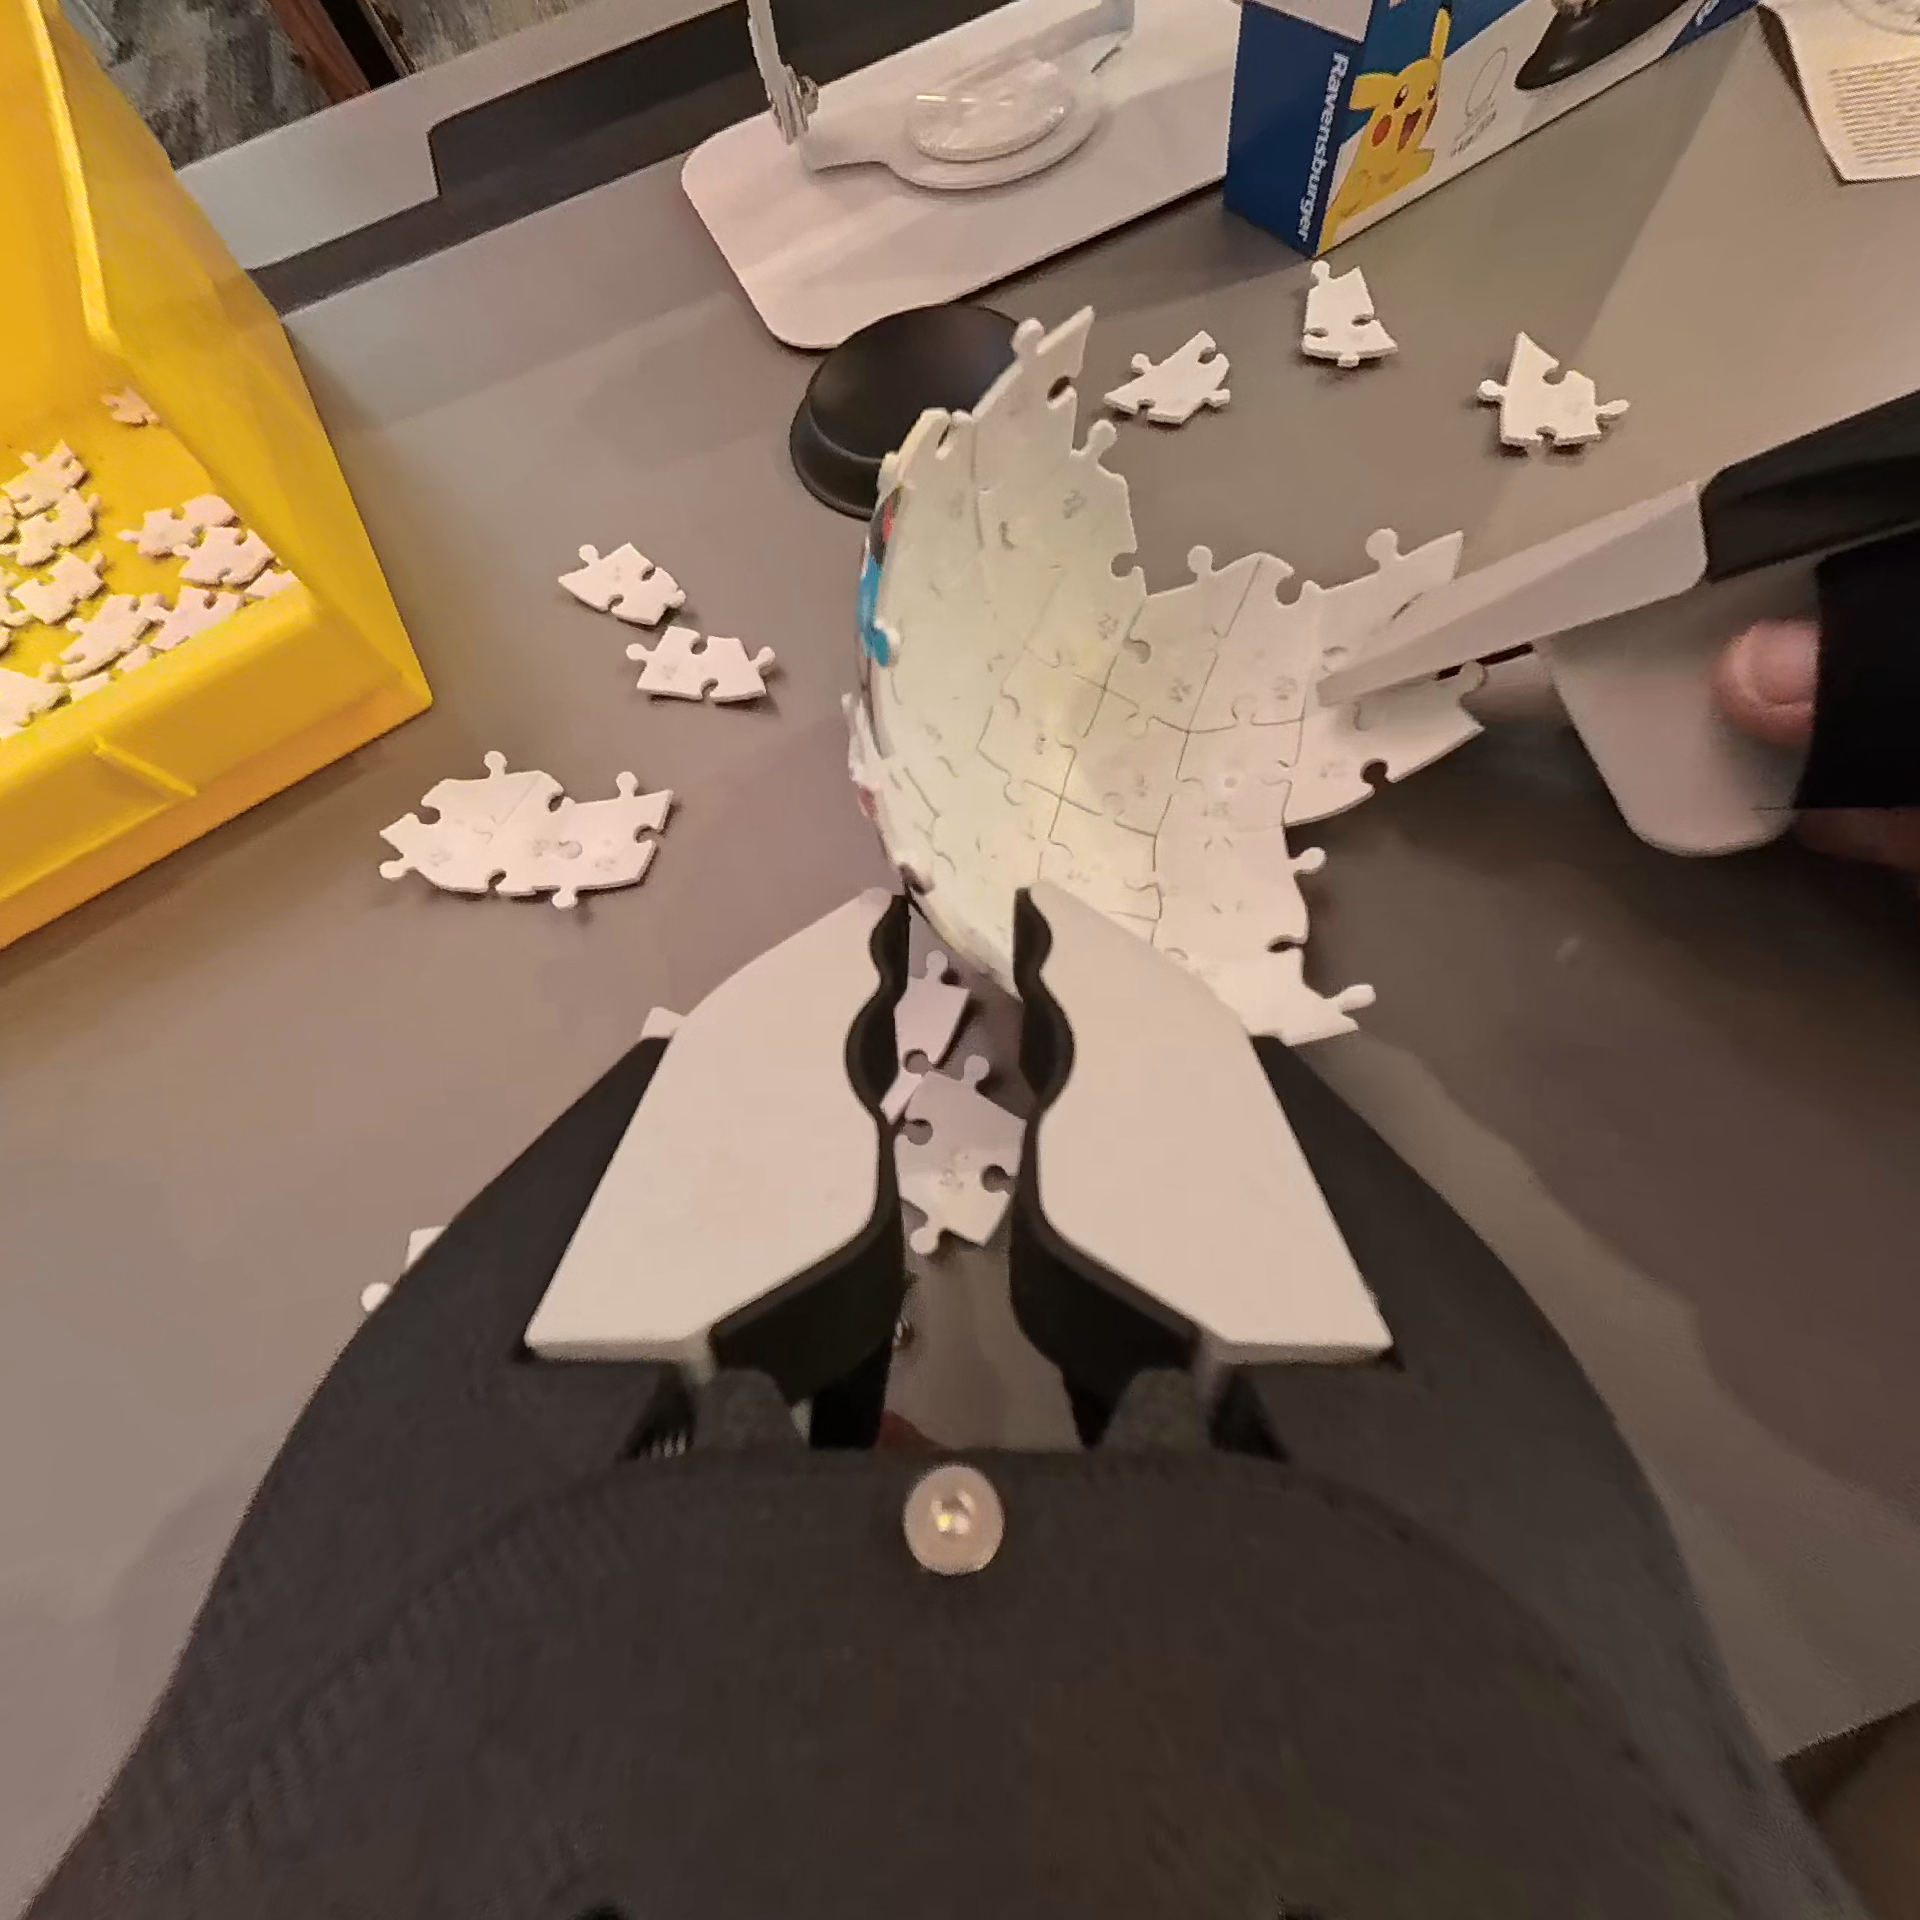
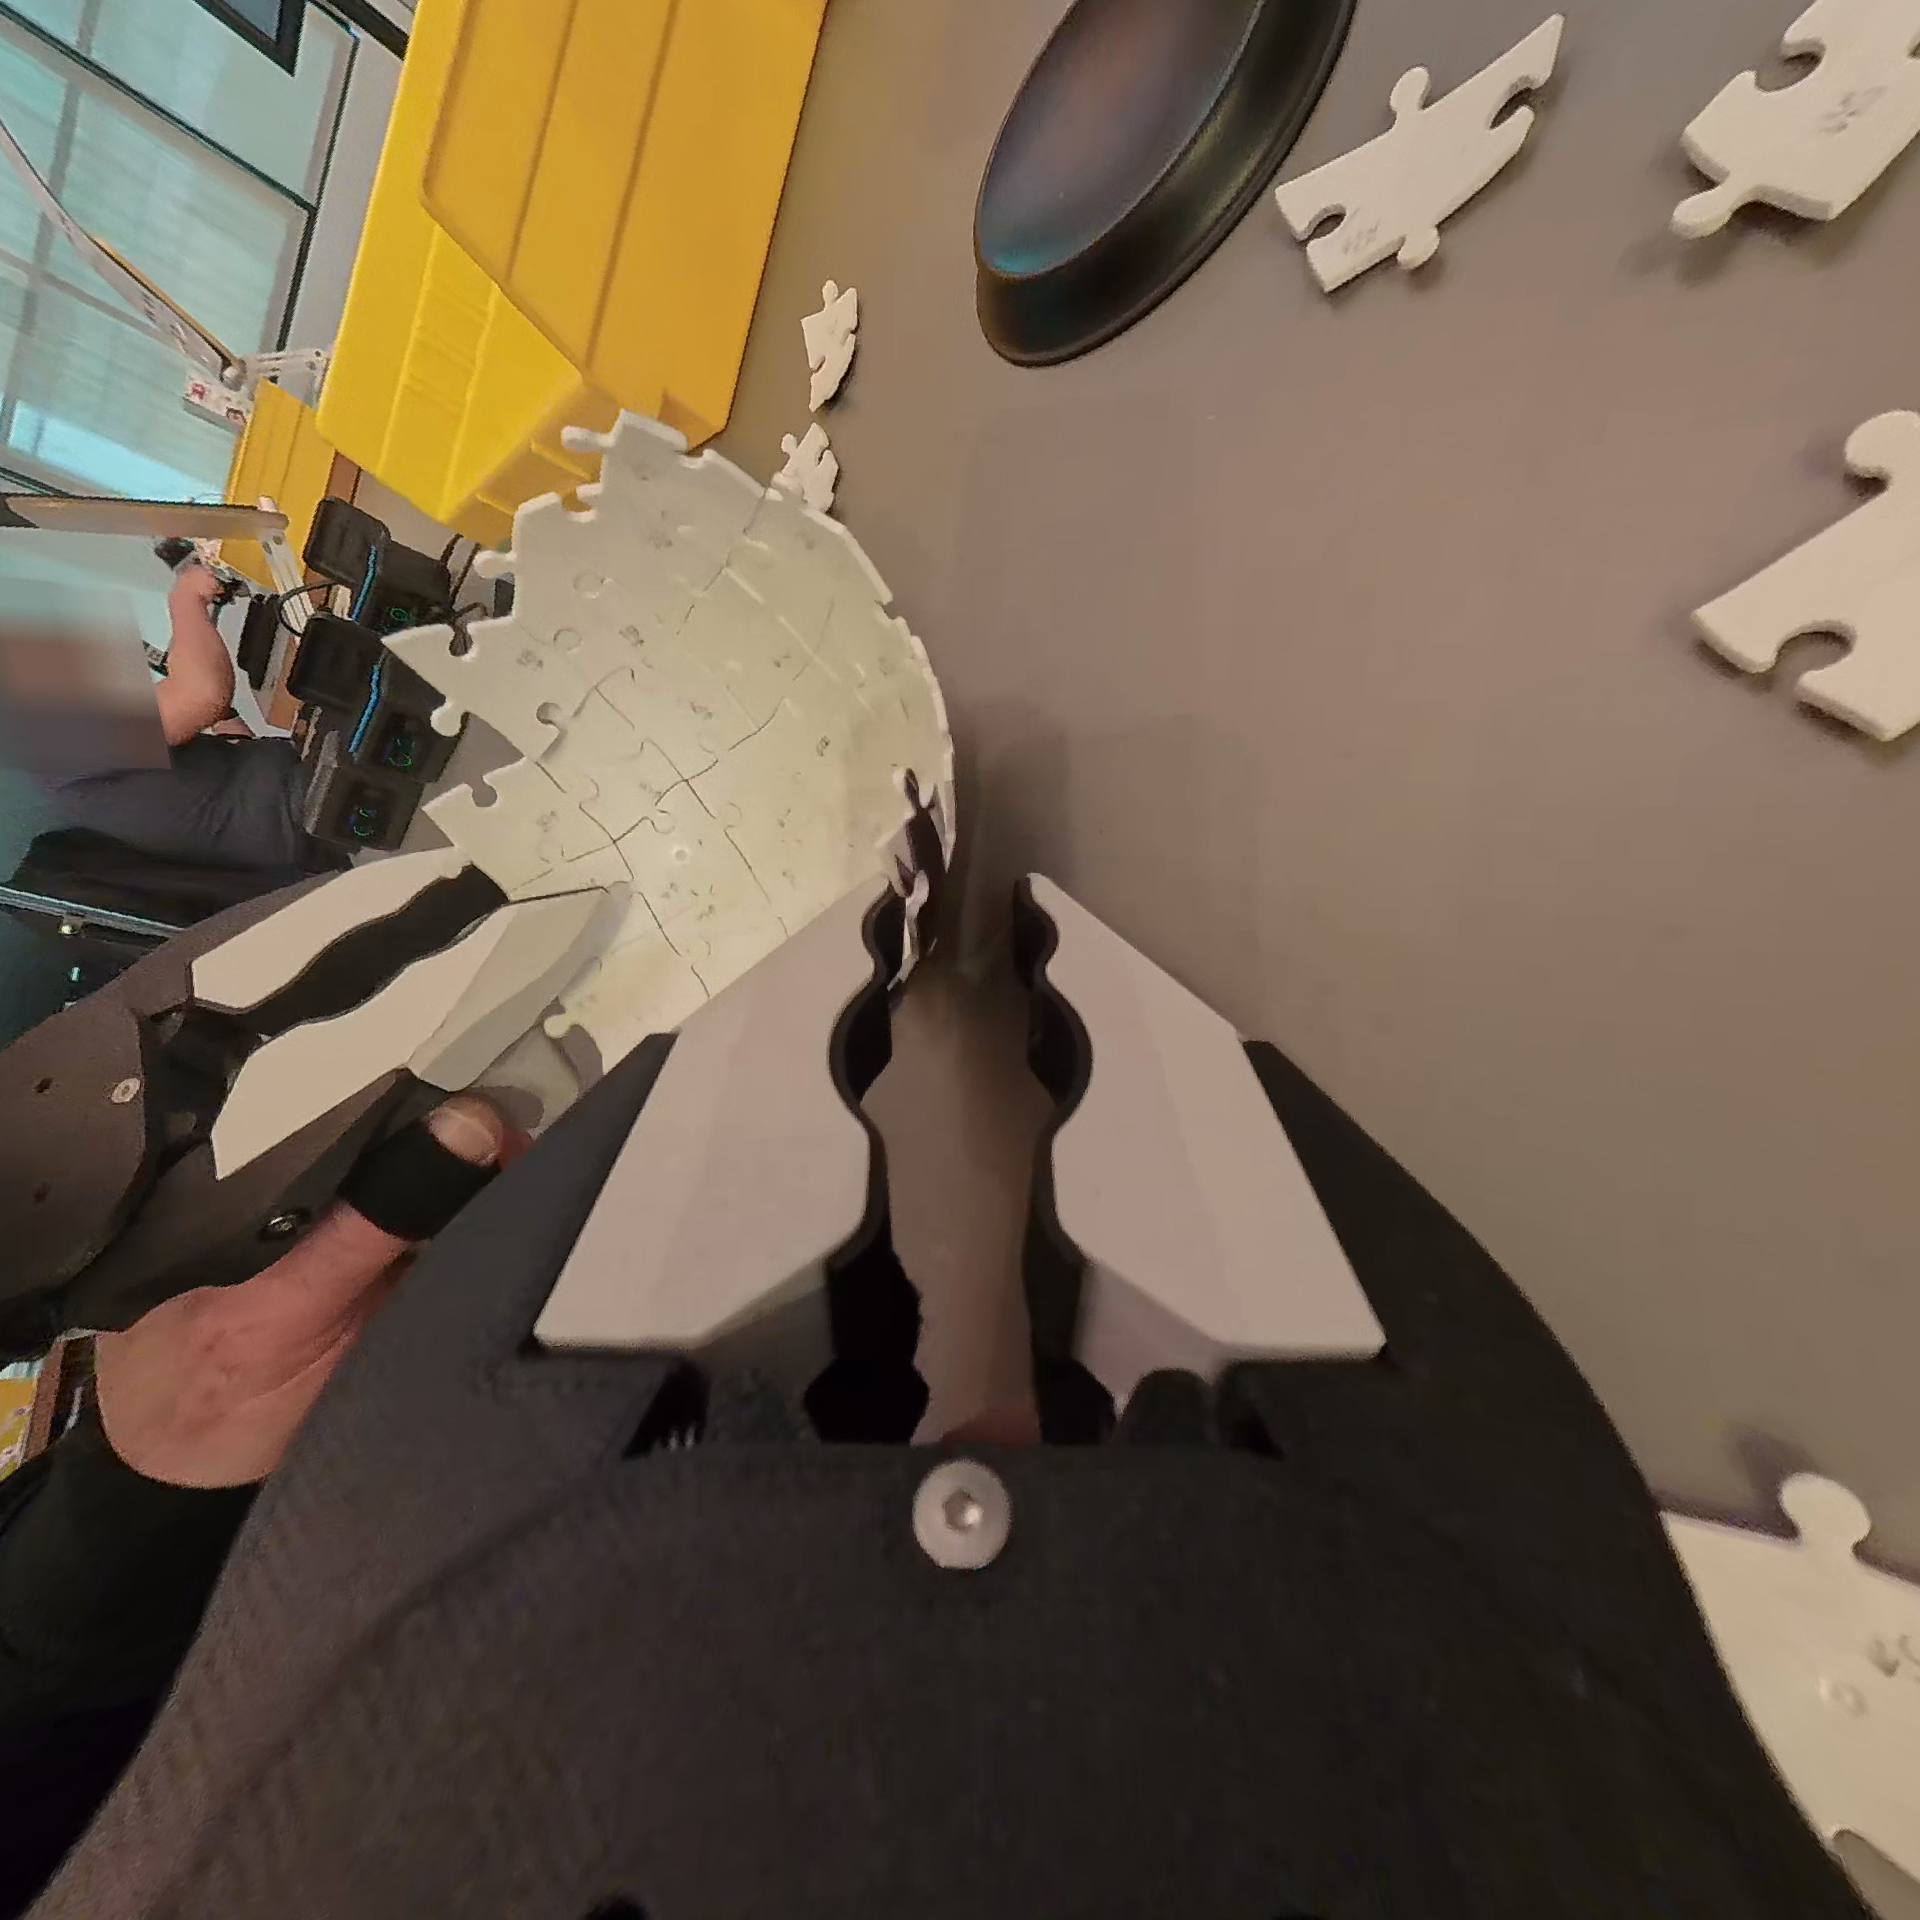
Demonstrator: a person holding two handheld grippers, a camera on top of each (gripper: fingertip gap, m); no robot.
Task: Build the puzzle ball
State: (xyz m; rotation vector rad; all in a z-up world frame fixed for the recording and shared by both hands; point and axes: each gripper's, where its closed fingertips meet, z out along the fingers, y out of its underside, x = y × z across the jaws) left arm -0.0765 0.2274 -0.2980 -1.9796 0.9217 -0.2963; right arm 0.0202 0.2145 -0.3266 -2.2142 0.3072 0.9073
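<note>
The partial puzzle ball is a white bowl-shaped shell of joined pieces, tipped up on its edge above the grey table. My left gripper is closed on the shell's near rim, one finger outside and one inside. It also shows in the right wrist view. My right gripper straddles the opposite rim of the shell with its jaws apart. One of its fingers lies on the shell's inner face. Loose white pieces lie around.
A yellow bin holding several pieces stands at the left. A black round stand sits behind the shell. A white mat, a blue puzzle box and a paper sheet are at the back. Joined pieces lie nearby.
</note>
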